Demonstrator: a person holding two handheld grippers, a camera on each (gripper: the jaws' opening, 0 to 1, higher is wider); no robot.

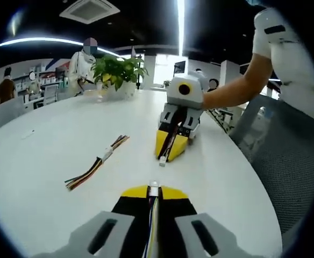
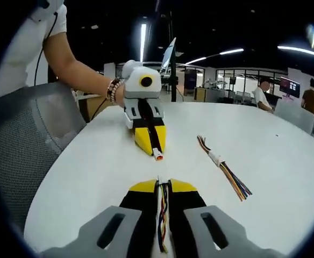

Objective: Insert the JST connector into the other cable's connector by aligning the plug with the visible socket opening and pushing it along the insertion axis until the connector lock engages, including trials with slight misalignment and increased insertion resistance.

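Left gripper [image 1: 154, 189]: jaws clenching a multicolour wire bundle, its small white plug [image 1: 154, 190] poking out past the yellow tips. Right gripper [image 2: 162, 189]: jaws gripping twisted wires, socket [image 2: 158, 180] barely showing at the tips. In the left gripper view the right gripper is pointing back at me, low over the table [image 1: 49, 161], white socket end at its tip. The two connectors are facing each other, near but apart. A spare cable [image 1: 97, 163] is lying flat on the smooth white table, off to the side. Both forearms are reaching in level.
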